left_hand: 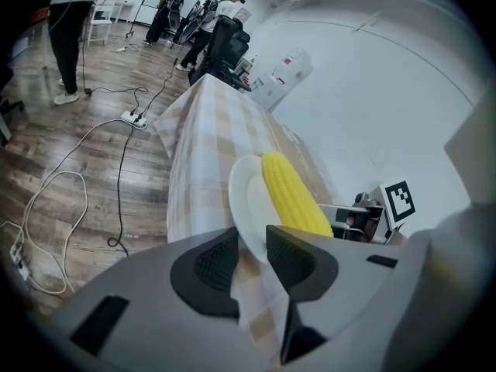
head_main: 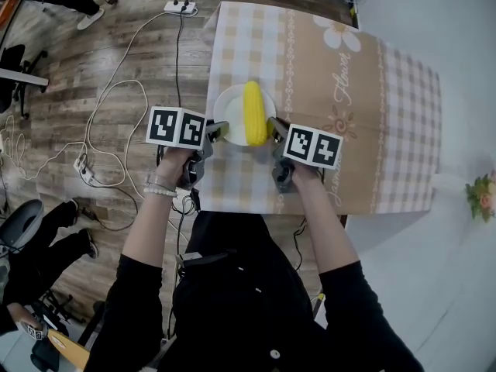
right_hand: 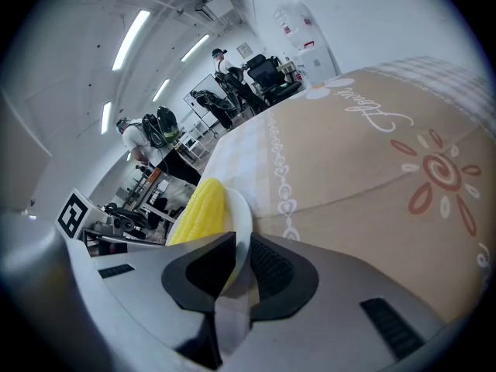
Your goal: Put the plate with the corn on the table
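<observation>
A white plate (head_main: pixel 229 107) with a yellow corn cob (head_main: pixel 253 113) on it is at the near left part of the table (head_main: pixel 364 91). My left gripper (head_main: pixel 218 132) is shut on the plate's left rim and my right gripper (head_main: pixel 273 127) is shut on its right rim. In the left gripper view the pads pinch the edge of the plate (left_hand: pixel 246 200), with the corn (left_hand: pixel 294 196) beyond. The right gripper view shows the same grip on the plate (right_hand: pixel 242 215) beside the corn (right_hand: pixel 200 211). I cannot tell whether the plate rests on the cloth or hangs just above it.
The table carries a beige checked cloth with flower prints. On the wooden floor to the left lie a power strip (head_main: pixel 180 7) and loose cables (head_main: pixel 116 115). A bunch of flowers (head_main: pixel 482 196) stands at the right edge. People and chairs are far back in the room.
</observation>
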`<state>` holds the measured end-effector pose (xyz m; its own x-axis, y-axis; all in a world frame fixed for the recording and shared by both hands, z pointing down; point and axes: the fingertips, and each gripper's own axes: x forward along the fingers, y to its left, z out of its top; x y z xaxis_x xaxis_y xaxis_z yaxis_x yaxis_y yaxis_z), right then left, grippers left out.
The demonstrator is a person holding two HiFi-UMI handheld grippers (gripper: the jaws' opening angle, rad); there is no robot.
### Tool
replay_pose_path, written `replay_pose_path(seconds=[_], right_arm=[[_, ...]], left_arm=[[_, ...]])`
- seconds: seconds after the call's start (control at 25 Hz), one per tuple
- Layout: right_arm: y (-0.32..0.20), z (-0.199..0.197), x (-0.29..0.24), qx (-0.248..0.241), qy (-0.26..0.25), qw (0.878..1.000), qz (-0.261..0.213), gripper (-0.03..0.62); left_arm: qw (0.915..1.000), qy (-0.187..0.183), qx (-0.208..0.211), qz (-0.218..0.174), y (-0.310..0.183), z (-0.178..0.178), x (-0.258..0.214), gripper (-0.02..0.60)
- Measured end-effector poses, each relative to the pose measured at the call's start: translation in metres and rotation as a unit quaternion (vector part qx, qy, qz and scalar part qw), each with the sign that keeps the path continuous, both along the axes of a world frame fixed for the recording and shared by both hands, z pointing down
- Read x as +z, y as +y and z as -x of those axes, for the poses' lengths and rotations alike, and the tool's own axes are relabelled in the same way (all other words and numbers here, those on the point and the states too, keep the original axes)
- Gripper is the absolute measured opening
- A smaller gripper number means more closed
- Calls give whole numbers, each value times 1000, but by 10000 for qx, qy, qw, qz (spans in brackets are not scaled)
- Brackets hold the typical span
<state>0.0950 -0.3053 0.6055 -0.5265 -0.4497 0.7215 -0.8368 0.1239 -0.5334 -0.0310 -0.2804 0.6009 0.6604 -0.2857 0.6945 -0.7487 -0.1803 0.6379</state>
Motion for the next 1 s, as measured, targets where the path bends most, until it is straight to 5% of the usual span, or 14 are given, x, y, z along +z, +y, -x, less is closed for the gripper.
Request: replay_pose_path(seconds=[0.2,1.0], right_arm=[[0,-1,-1,-25,62,10000,-51,84],[-2,-5,-10,-16,199,9993,-313,86]], left_arm=[[9989,-415,171,-108,5,8,1,118],[9980,-546,-3,-326,22,21,-3,98]])
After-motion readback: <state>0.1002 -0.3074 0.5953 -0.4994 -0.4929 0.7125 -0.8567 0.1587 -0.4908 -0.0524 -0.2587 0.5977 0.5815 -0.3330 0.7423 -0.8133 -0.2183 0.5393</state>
